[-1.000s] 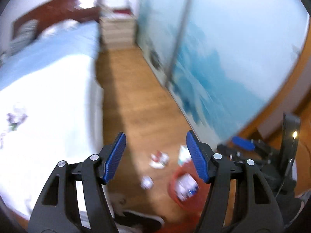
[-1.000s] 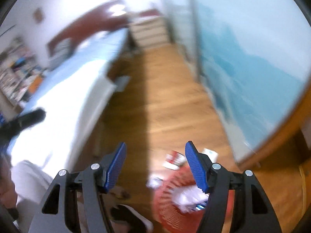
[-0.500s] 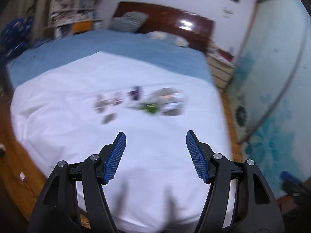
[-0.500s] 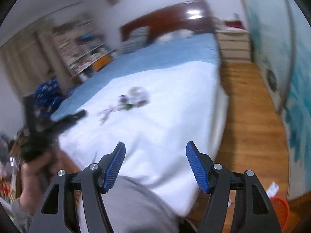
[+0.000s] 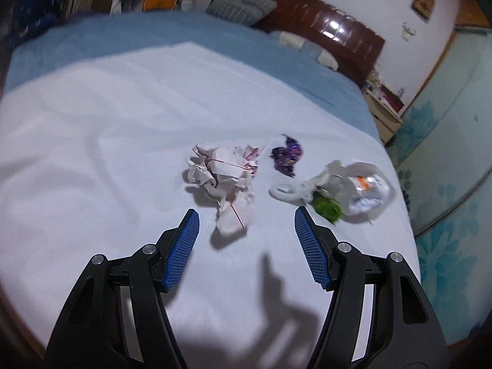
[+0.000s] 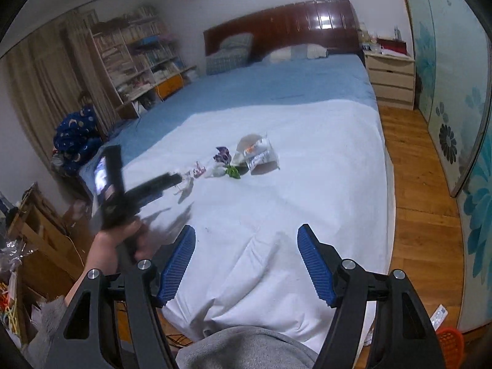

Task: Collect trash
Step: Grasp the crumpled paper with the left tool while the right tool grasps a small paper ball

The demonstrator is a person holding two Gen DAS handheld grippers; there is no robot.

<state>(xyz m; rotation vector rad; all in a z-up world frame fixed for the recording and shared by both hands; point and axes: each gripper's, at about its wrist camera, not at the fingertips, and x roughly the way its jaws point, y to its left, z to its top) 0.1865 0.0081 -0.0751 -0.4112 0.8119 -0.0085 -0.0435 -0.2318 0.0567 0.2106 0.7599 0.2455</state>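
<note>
I have my left tool (image 5: pixel 244 240) hanging over the white sheet (image 5: pixel 107 160) of the wide bed, its 2 blue ribbed pads spread apart with nothing between them. Just beyond the pads lies the crumpled white paper with thin red lines (image 5: pixel 224 181), resting on the sheet and untouched. To the right of it, a little farther off, sits the small purple foil wrapper (image 5: pixel 287 155). Further right, near the bed's right edge, lies the clear plastic bag with orange print (image 5: pixel 359 189), and a crumpled green scrap (image 5: pixel 327 207) pokes out at its near side, touching it.

My right tool (image 6: pixel 246 255) sits back at the near end of the bed, over the sheet's hanging edge and a fold of grey fabric (image 6: pixel 246 350) at the bottom of the right wrist view. Its jaws are opening and nothing is between them. From here all the trash is well ahead, in the middle of the white sheet, and I see the left tool blurred at the left, gripped in a hand (image 6: pixel 123 246).

The blue bedspread (image 6: pixel 261 89) covers the far half of the bed up to the dark red wooden headboard (image 6: pixel 283 23). An orange-red plastic basket (image 6: pixel 450 343) stands on the wooden floor (image 6: pixel 421 215) at the near right corner, with a white slip just beside it.
</note>
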